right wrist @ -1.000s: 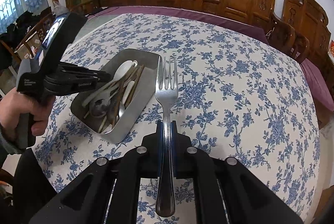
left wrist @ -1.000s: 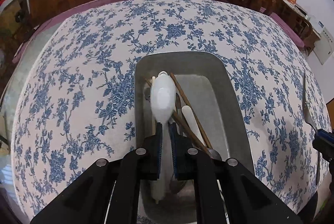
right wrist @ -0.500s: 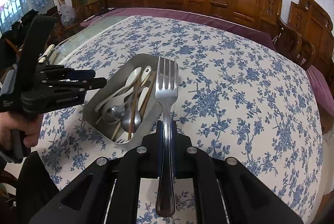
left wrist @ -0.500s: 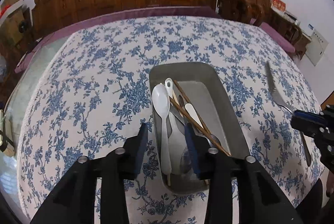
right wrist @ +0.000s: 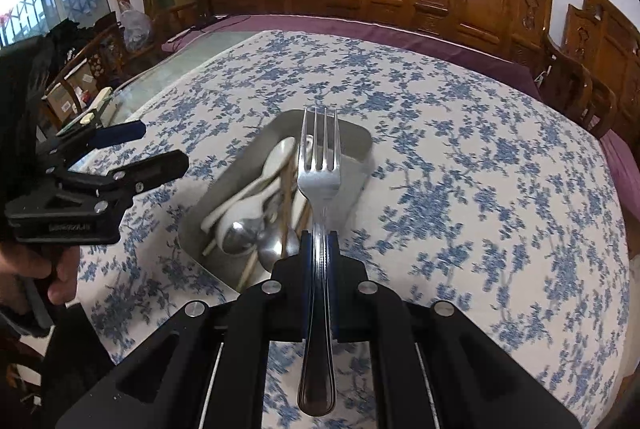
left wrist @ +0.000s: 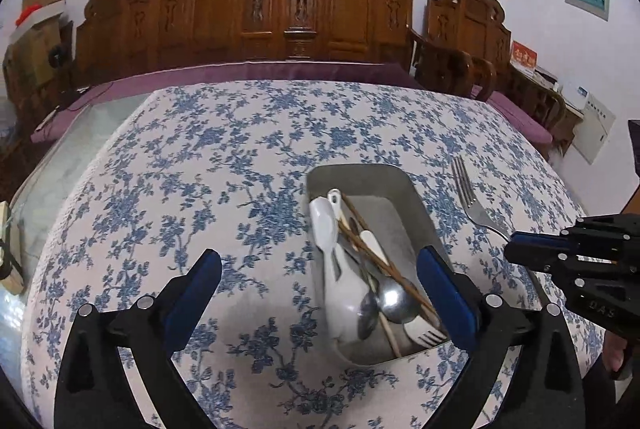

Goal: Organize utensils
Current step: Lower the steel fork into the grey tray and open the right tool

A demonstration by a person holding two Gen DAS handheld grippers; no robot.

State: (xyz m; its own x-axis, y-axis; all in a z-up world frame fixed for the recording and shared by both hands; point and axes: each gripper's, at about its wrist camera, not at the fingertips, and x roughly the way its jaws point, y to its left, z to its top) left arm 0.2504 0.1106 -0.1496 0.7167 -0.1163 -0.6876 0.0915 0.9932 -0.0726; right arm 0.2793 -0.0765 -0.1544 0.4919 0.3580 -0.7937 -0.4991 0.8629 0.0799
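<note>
left gripper [left wrist: 318, 293]: jaws now spread wide and holding nothing, drawn back and up from the metal tray [left wrist: 416, 201] — a second ago they were pinched on the white spoon [left wrist: 326, 225], which now lies released in the tray along its left wall, bowl toward the far end. tray contents (as far as can be told): white spoon, a second white piece, a pair of chopsticks [left wrist: 372, 249], two metal spoons [left wrist: 394, 299], and a small fork whose tines show at the near right corner. meaning for the task — the spoon's placement looks finished, and the next item is judged to be the fork [right wrist: 319, 189]. right gripper [right wrist: 319, 253]: closed on the fork, pinching its handle at about mid-length; it has swung over from beside the tray, so the fork now hangs above it, tines over the far half. fork orientation: long axis in line with the gripper's fingers, tines pointing forward and away, handle end trailing back under the gripper. this axis sits at a slight angle to the tray's long side, not quite parallel. tablecloth [right wrist: 480, 169]: blue floral, under the tray.
</note>
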